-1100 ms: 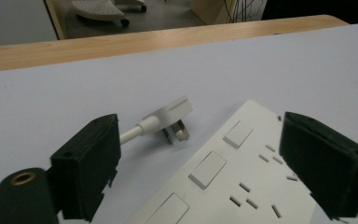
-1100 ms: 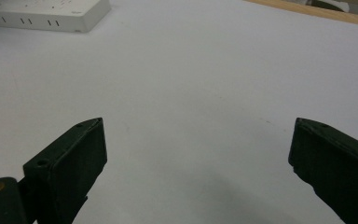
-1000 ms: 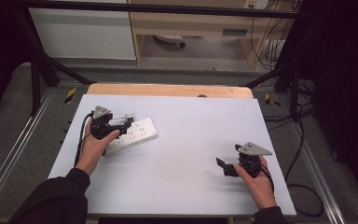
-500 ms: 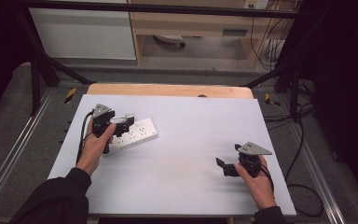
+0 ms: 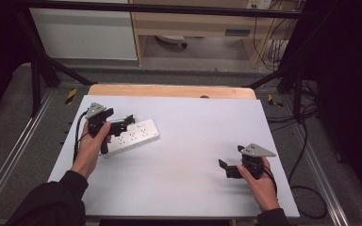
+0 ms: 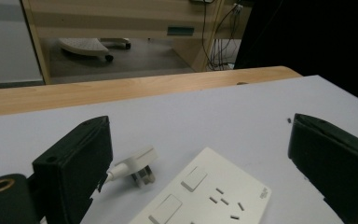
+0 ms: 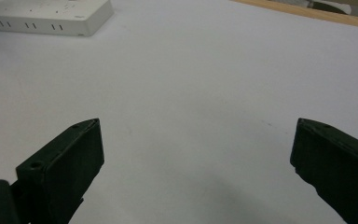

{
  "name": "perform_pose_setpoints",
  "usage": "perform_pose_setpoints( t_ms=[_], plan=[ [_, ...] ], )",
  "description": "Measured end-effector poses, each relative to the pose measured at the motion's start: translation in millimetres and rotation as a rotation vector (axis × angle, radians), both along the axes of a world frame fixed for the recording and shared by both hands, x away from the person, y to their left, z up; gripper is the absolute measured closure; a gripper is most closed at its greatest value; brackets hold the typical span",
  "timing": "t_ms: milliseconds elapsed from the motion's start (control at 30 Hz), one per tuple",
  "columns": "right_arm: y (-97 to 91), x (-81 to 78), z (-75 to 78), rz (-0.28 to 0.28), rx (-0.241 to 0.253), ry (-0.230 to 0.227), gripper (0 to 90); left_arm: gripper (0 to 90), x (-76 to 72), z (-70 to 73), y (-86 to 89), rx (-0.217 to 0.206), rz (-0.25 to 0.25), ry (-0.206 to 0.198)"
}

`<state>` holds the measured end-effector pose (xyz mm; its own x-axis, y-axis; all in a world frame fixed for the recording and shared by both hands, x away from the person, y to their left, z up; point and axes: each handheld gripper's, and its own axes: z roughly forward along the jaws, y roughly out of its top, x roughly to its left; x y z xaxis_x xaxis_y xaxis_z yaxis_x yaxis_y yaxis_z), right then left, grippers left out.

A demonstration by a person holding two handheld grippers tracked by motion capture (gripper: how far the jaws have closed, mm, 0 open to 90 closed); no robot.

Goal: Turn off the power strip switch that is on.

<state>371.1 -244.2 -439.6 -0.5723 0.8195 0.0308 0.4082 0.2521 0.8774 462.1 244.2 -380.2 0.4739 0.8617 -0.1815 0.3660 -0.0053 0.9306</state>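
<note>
White power strip (image 5: 132, 137) lies flat on the left half of the tabletop (image 5: 193, 117), its white plug (image 6: 133, 165) resting just beside its far end. Left gripper (image 5: 122, 125) hovers over that end, jaws spread wide and empty, likely lining up on the plug. Right gripper (image 5: 231, 162), equally wide and empty, waits well apart, near right.

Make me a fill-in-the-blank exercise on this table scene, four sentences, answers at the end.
1. The left gripper has its jaws ____ above the power strip.
2. The plug lying beside the power strip is ____ in colour.
3. The right gripper is held in the person's ____ hand.
4. The power strip lies on the ____ half of the table in the high view.

Missing words: open; white; right; left
</note>
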Motion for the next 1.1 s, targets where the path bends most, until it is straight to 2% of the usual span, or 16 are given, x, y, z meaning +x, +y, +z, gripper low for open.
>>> perform_pose_setpoints(
  t_ms=[67,233,433,533,633,833,1100],
  plan=[
    [-0.5,0.2,-0.1,0.002,0.0,-0.001,3.0,5.9,-2.0,2.6,0.9,-0.023,-0.002,0.006],
    [0.5,0.3,-0.4,0.007,-0.002,0.003,3.0,5.8,-8.4,9.0,5.5,-0.008,-0.003,-0.019],
    [0.5,-0.5,-0.1,0.007,-0.001,0.001,2.8,5.8,-15.0,13.5,18.5,-0.005,0.016,-0.014],
    [0.8,0.3,-0.5,0.01,-0.002,0.002,2.8,5.8,-20.4,17.7,24.8,-0.002,0.017,-0.031],
    [0.4,-0.3,-0.2,0.008,-0.002,0.002,2.7,5.8,-26.5,21.8,30.8,-0.025,0.013,-0.033],
    [0.1,-0.3,0.0,0.006,0.002,-0.001,2.7,5.6,-39.8,29.3,39.0,-0.001,0.01,-0.055],
    [0.0,-1.1,0.3,0.006,-0.004,-0.002,2.8,4.8,-58.2,37.3,46.3,0.01,0.007,-0.082]
  ],
)
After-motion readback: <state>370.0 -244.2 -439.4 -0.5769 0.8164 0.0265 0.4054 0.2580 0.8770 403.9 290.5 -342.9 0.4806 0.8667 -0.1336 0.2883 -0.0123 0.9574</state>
